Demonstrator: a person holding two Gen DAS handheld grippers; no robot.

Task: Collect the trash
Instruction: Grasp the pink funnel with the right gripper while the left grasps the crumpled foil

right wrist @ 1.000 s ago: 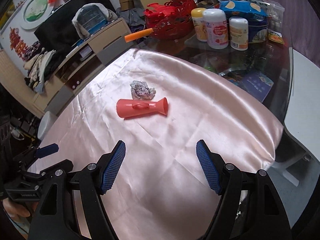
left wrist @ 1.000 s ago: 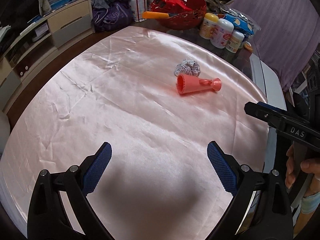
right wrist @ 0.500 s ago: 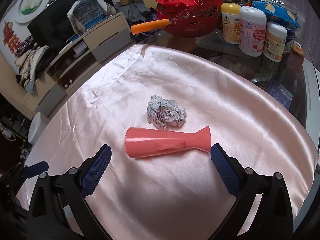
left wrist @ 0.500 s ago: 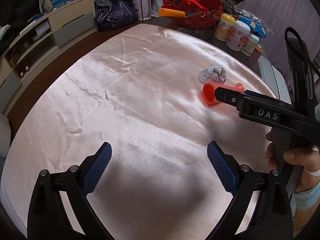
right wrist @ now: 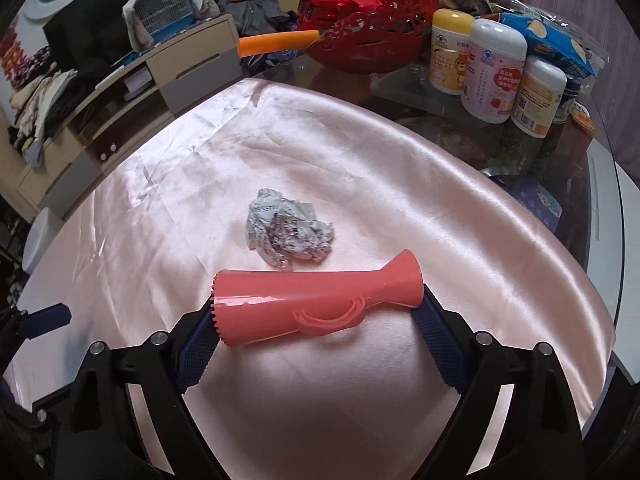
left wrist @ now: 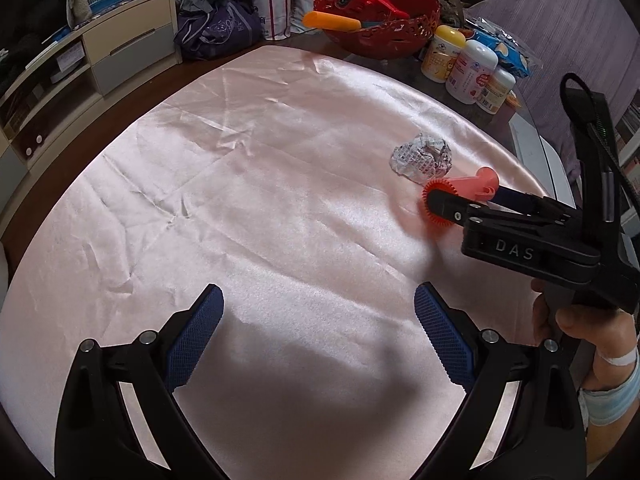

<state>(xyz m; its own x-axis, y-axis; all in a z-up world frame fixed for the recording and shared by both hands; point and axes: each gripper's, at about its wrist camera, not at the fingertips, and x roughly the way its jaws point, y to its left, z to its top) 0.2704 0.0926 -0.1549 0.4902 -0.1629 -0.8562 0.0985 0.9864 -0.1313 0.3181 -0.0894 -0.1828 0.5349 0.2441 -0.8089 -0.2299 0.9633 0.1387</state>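
Observation:
A pink plastic tube [right wrist: 320, 300] with a toothed end and a flared end lies on its side on the pink satin cloth [right wrist: 400, 220]. My right gripper [right wrist: 316, 306] straddles it lengthwise. Its jaws are closing, one blue pad against each end of the tube. Just beyond the tube sits a crumpled silvery paper ball [right wrist: 288, 236]. In the left wrist view the same ball [left wrist: 422, 156] and tube [left wrist: 482, 184] lie at the right, partly behind the right gripper. My left gripper [left wrist: 318, 294] hangs open over bare cloth, holding nothing.
At the far edge stand a red basket [right wrist: 372, 40] with an orange handle sticking out, several white jars [right wrist: 496, 68] and snack bags. Glass tabletop shows to the right of the cloth. A low cabinet [left wrist: 100, 52] stands beyond the table at left.
The right gripper has come forward and down onto the pink tube, which now lies between its jaws. The left gripper drifted a little; the ball and tube kept still.

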